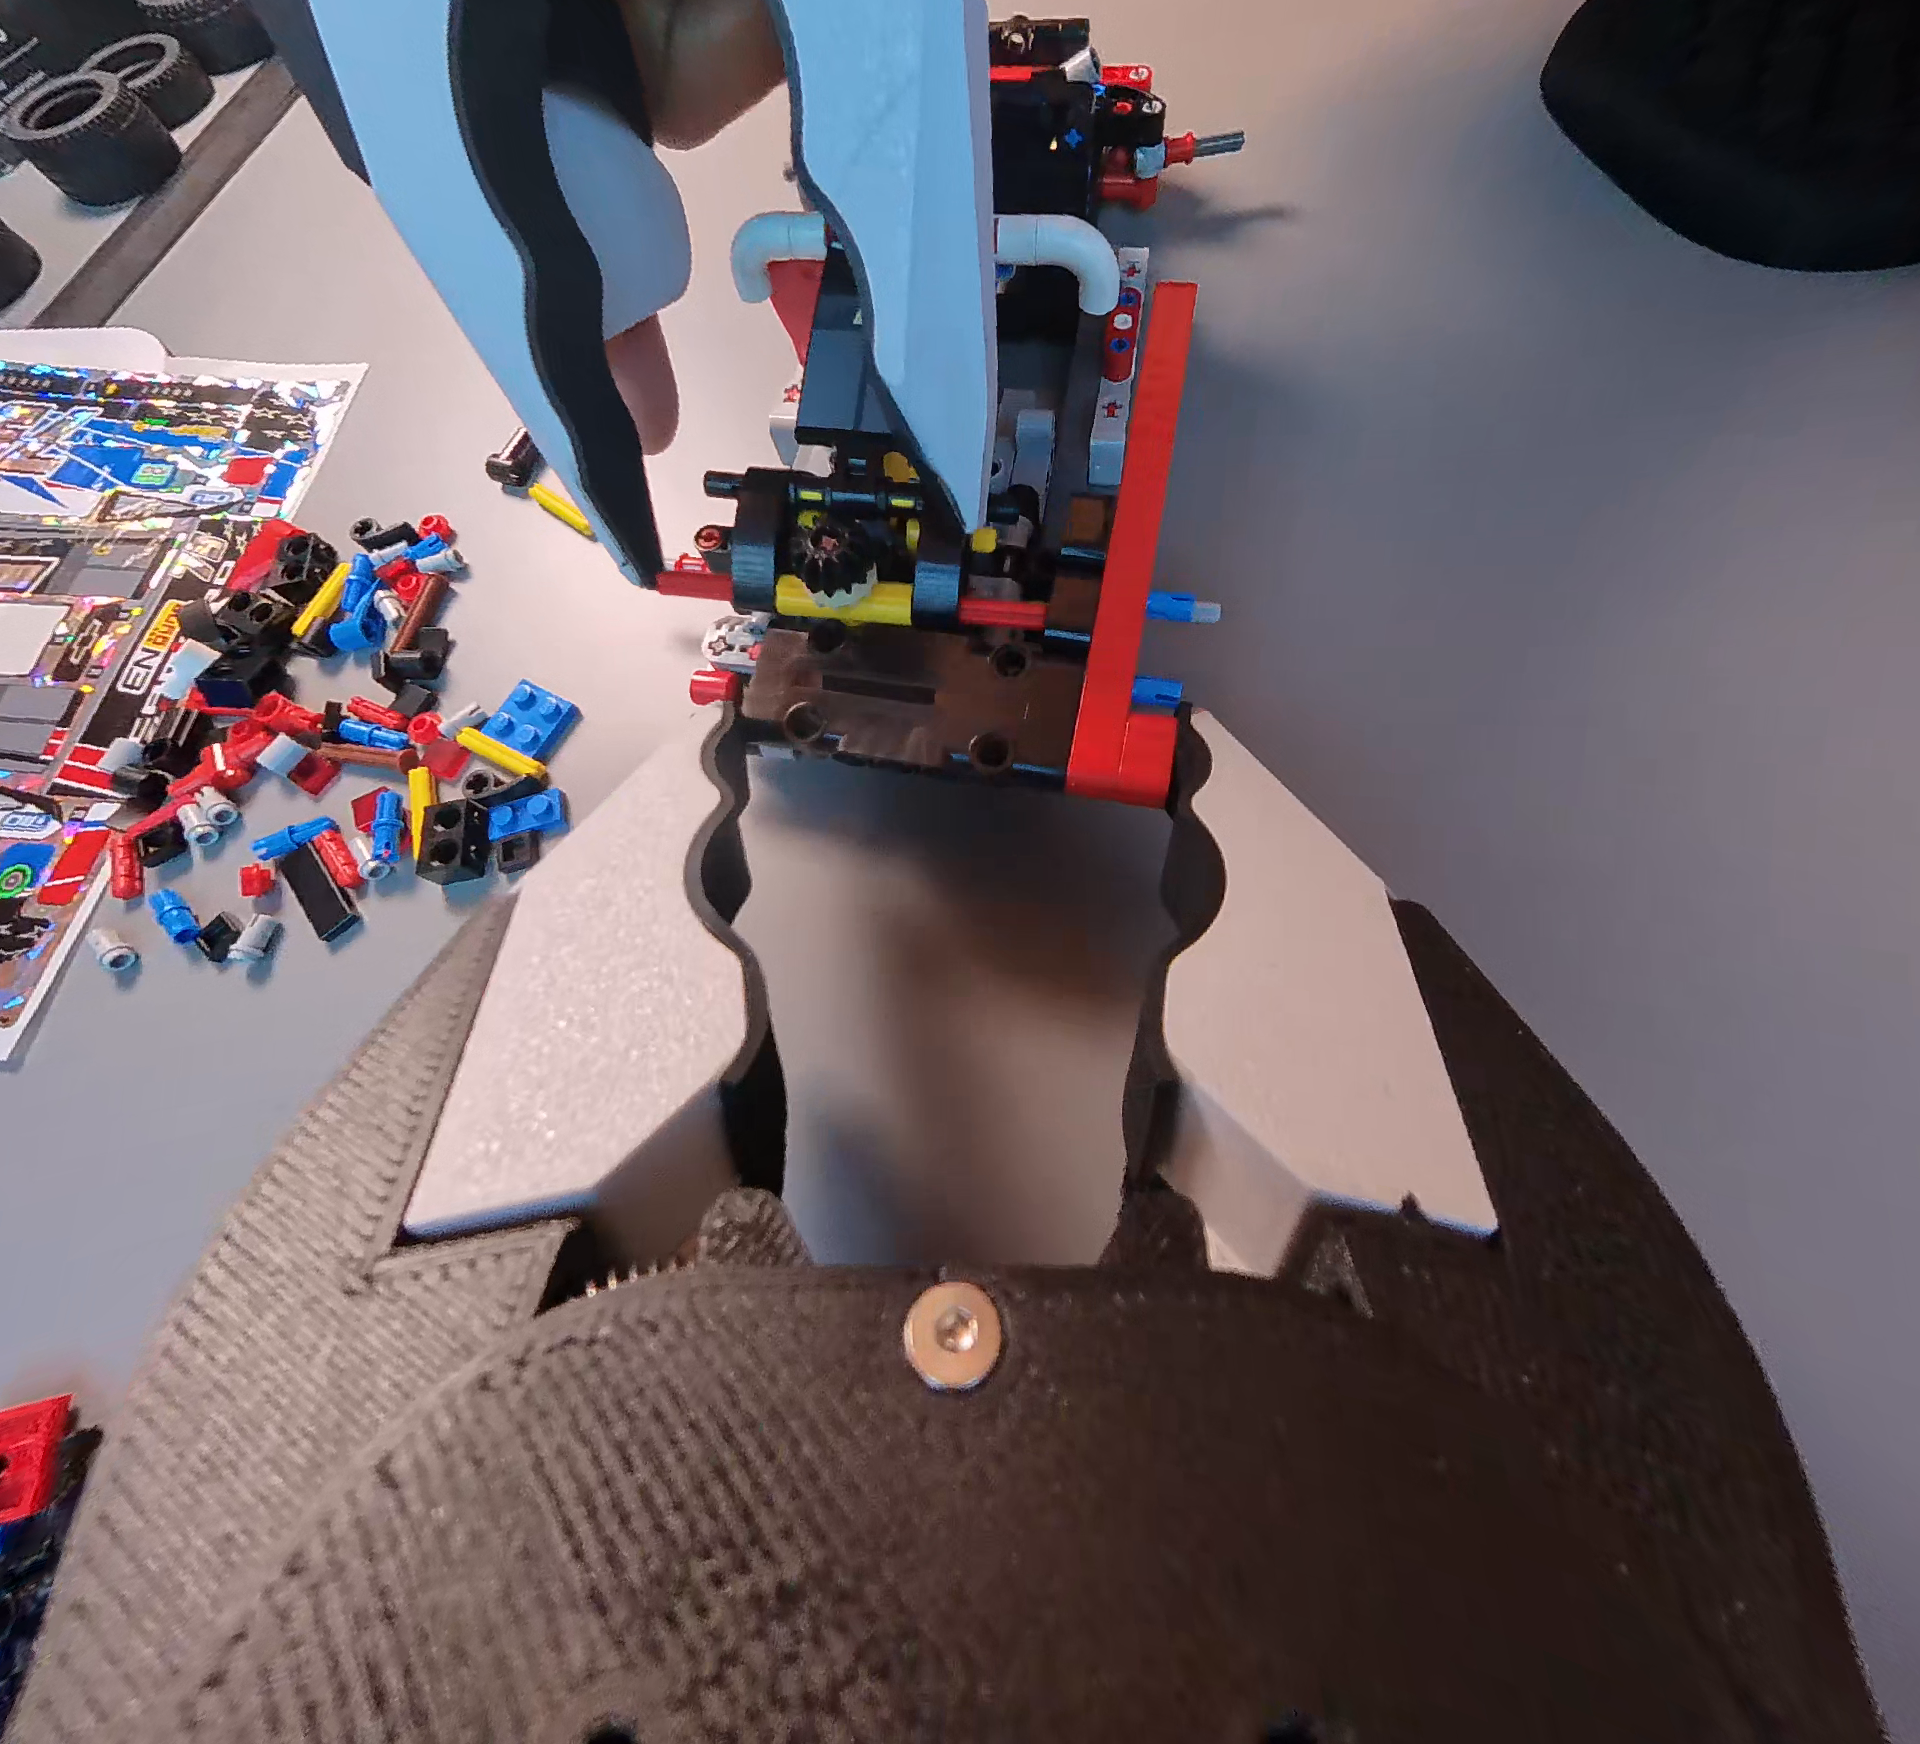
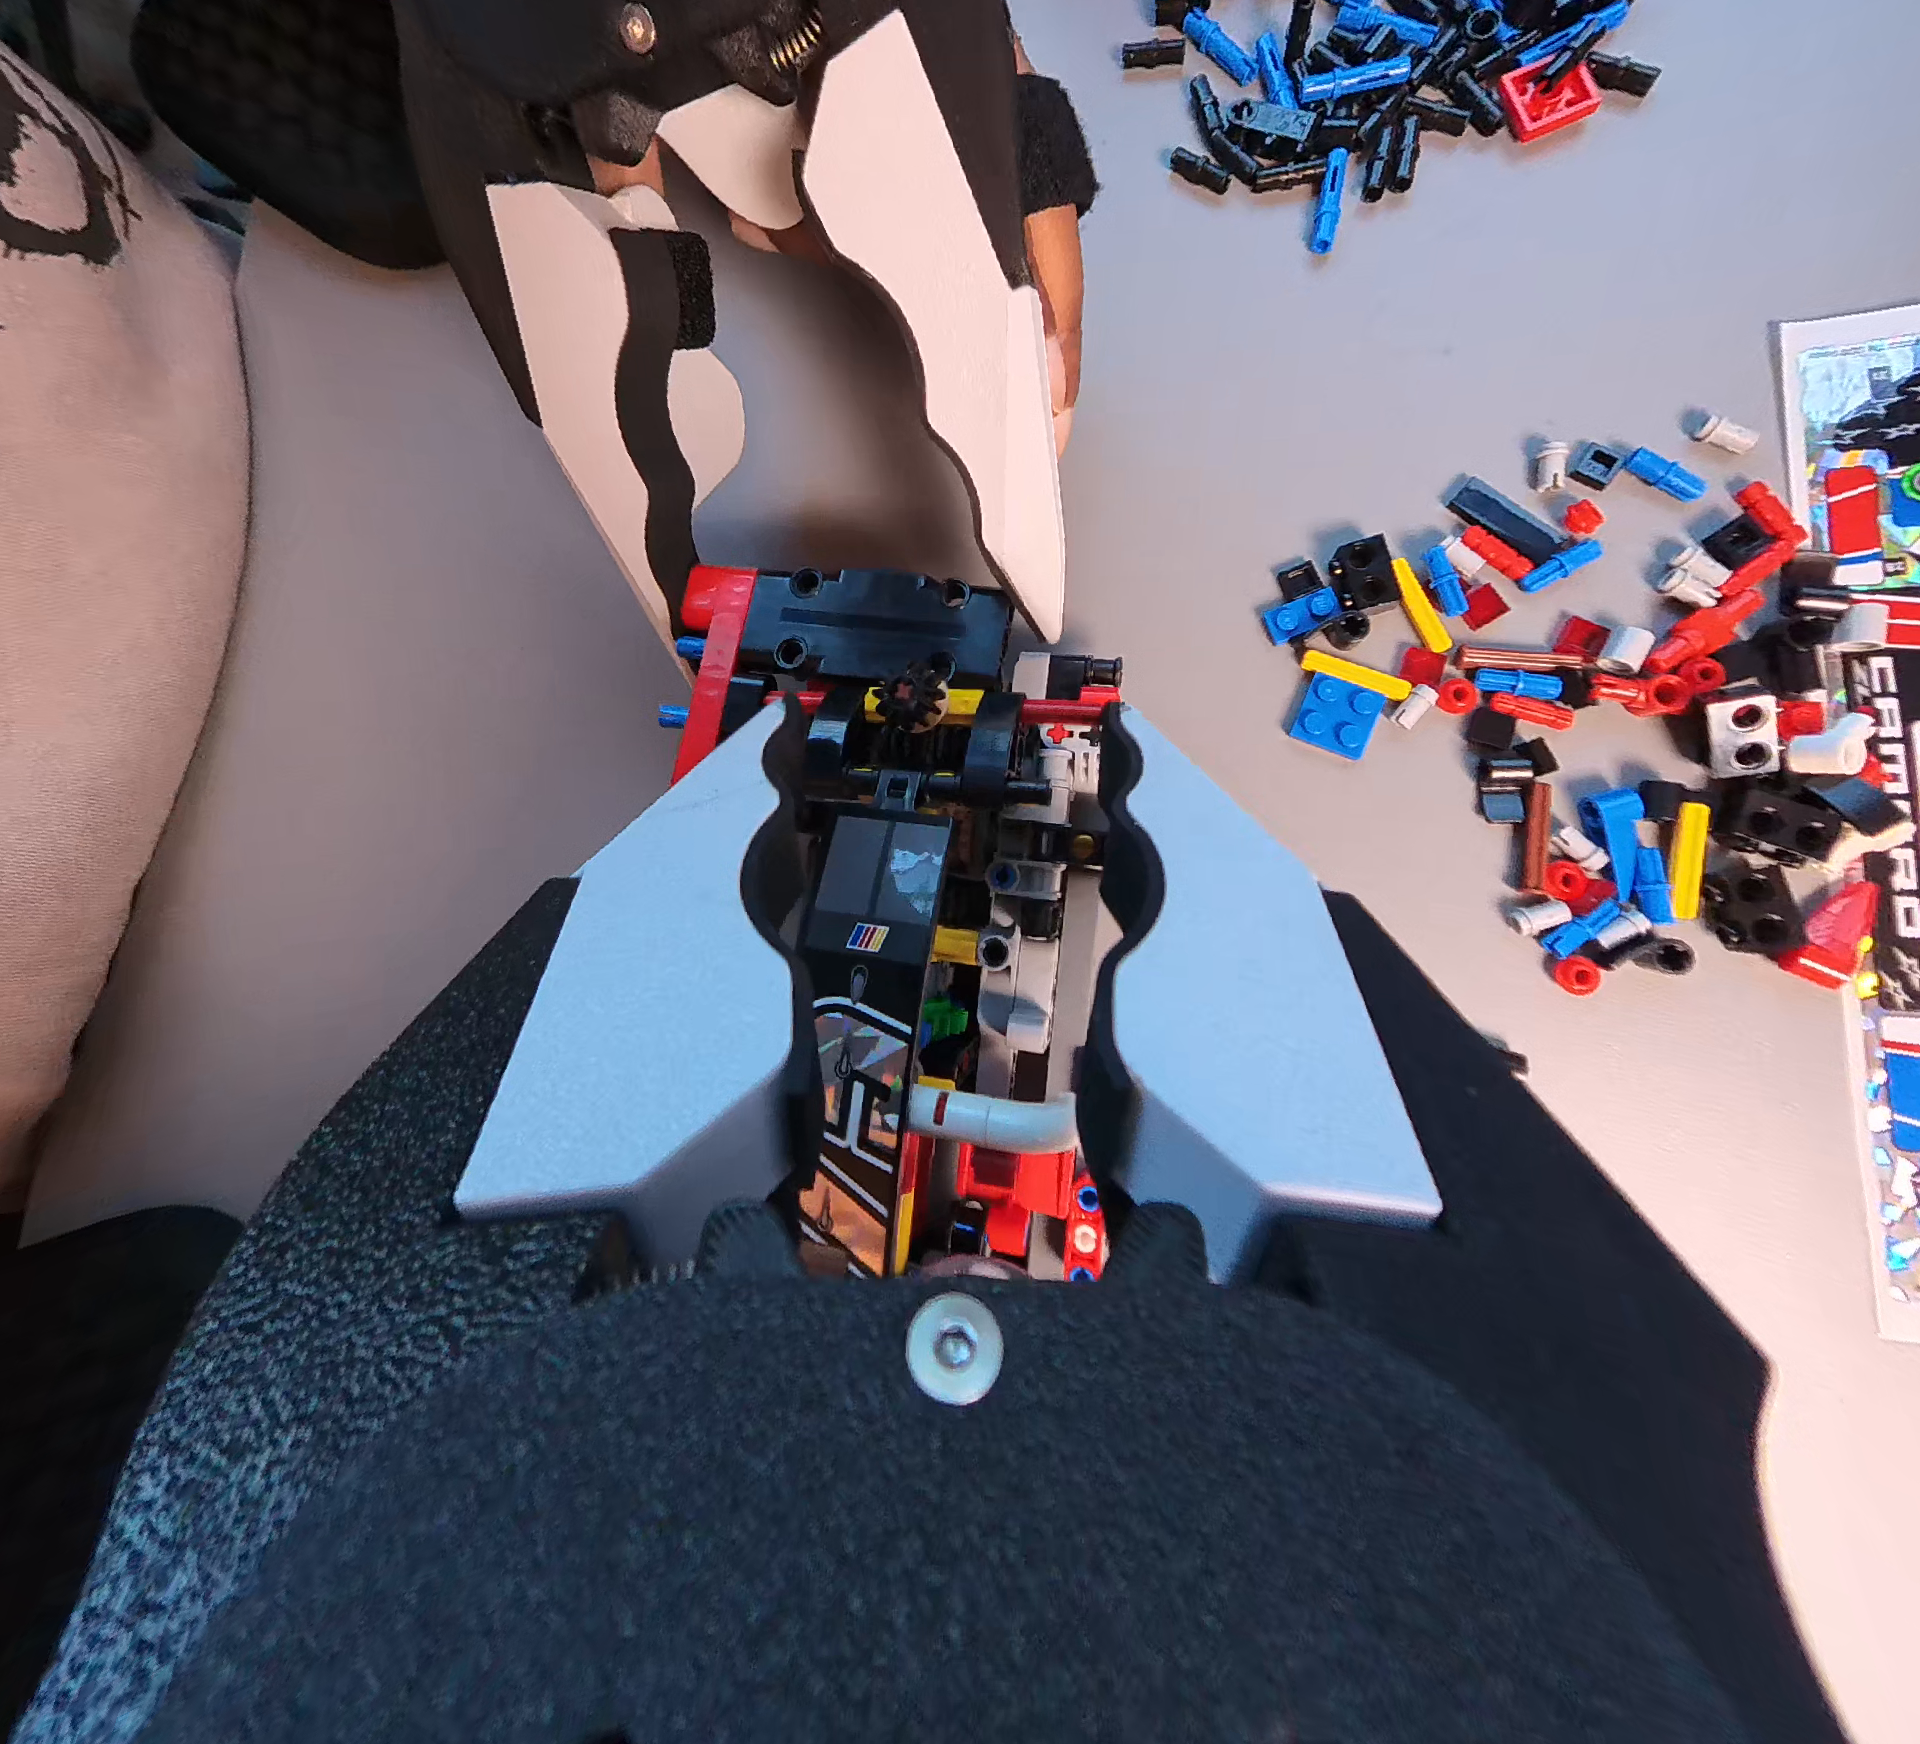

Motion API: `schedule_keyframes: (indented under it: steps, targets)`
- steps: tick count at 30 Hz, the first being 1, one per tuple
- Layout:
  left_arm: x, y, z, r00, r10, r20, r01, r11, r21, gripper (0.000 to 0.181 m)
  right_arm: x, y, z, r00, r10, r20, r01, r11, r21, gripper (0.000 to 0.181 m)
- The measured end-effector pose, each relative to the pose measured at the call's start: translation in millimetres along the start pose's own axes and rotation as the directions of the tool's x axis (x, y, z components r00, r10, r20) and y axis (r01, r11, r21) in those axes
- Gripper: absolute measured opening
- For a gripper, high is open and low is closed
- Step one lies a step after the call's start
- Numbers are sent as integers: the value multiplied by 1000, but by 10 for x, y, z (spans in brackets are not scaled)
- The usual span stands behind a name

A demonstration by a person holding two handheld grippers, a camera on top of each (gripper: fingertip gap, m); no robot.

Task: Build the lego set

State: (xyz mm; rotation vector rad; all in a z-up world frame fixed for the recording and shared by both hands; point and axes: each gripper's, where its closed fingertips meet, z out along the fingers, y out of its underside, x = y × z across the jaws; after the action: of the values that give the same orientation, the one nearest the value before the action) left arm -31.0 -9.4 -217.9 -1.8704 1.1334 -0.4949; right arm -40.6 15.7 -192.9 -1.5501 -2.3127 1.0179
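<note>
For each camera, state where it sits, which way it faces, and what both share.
Left wrist view: on the left gripper, facing the half-built red-and-black lego car end-on; own grey fingers straddle its near end.
Right wrist view: on the right gripper, looking down along the car from the opposite end; own fingers flank it.
Shared: the car, each other's gripper, the pile of mixed loose pieces.
</note>
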Motion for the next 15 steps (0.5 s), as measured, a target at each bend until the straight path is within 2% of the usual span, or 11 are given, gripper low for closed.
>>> schedule_keyframes:
  steps: [7, 15]
  targets:
    - [-28, -7, 14, 999, -29, 36, 28, 1000, 14, 80, 29, 39, -25, 999, 30, -21, -29, 999, 44, 55]
    - [-4, -36, 24, 998, -55, 10, 55, 998, 5, 80, 15, 57, -18, 1000, 22, -11, -21, 998, 66, 55]
